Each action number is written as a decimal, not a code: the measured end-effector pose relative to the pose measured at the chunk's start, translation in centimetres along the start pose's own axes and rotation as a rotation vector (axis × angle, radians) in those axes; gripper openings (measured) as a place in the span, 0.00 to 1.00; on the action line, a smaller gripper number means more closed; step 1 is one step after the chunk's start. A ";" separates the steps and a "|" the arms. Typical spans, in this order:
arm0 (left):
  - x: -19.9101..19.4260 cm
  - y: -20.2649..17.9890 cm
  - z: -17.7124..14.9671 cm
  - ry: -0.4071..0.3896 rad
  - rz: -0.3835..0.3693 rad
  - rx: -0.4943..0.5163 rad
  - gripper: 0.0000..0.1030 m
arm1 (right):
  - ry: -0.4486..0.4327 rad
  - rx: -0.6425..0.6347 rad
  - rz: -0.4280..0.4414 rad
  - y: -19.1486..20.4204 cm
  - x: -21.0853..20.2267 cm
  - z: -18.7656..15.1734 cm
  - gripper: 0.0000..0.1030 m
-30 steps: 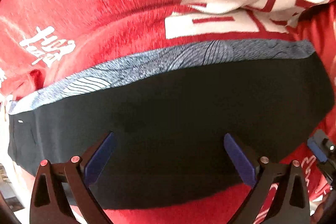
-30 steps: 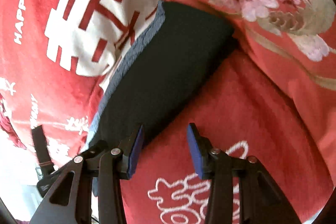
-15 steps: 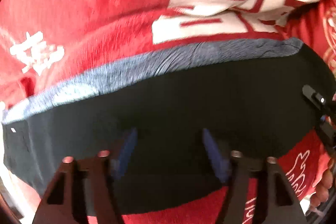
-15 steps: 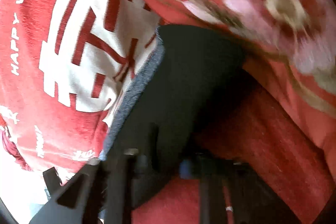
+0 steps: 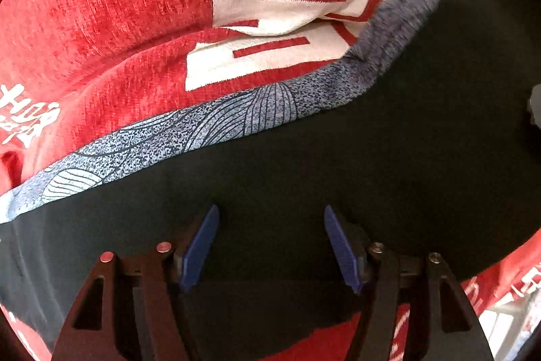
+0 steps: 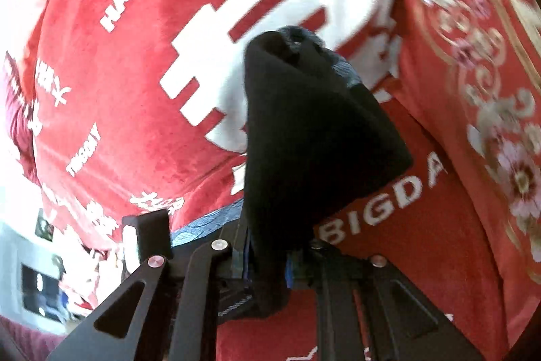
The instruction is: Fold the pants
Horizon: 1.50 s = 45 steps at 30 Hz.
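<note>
pants (image 6: 304, 141) matte black, bunched | right hand-held gripper (image 6: 270, 263) clamps them | blanket (image 5: 101, 22) plush

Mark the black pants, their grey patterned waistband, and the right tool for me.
black fabric pants (image 5: 338, 164), left wrist view, flat middle panel
grey patterned waistband (image 5: 216, 124), left wrist view, line-printed stretch
right tool (image 6: 267, 263), right wrist view, pinch on pants

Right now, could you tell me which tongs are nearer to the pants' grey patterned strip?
Left. The left tongs stand open over the black cloth, just short of the grey patterned strip. The right tongs grip a lifted black fold away from it.
</note>
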<state>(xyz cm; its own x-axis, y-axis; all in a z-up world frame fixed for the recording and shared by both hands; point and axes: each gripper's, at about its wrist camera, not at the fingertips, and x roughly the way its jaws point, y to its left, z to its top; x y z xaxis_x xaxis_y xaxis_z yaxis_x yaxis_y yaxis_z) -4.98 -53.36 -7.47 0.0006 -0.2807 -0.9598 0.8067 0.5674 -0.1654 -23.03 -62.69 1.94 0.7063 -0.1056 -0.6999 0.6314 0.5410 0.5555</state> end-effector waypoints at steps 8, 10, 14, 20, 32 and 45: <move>-6.2 9.5 -2.4 -0.100 0.055 -0.097 0.79 | 0.015 -0.214 -0.094 8.3 0.8 -1.7 0.15; -7.5 13.0 -3.6 -0.101 0.081 -0.123 0.79 | 0.021 -0.274 -0.126 10.6 1.8 -2.9 0.15; -8.6 18.0 -6.6 -0.069 0.147 -0.178 0.79 | 0.062 -0.397 -0.195 15.9 5.8 -6.1 0.17; -8.2 24.5 -10.8 -0.015 0.204 -0.277 0.79 | 0.198 -0.647 -0.348 21.8 13.4 -15.1 0.23; -10.9 26.1 -9.5 -0.021 0.008 -0.270 0.79 | 0.260 -0.802 -0.400 24.3 12.1 -21.2 0.53; -5.7 17.8 -3.8 0.126 -0.195 -0.079 0.21 | 0.257 -0.278 -0.282 14.1 6.0 -13.9 0.53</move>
<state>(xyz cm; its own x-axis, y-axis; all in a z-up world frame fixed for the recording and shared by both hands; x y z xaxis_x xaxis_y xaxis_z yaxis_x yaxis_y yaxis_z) 7.15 -38.77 -5.82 -0.2289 -0.2947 -0.9278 0.7355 0.5720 -0.3632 -14.31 -44.10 -0.67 0.3956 -0.0898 -0.9140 0.6530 0.7273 0.2112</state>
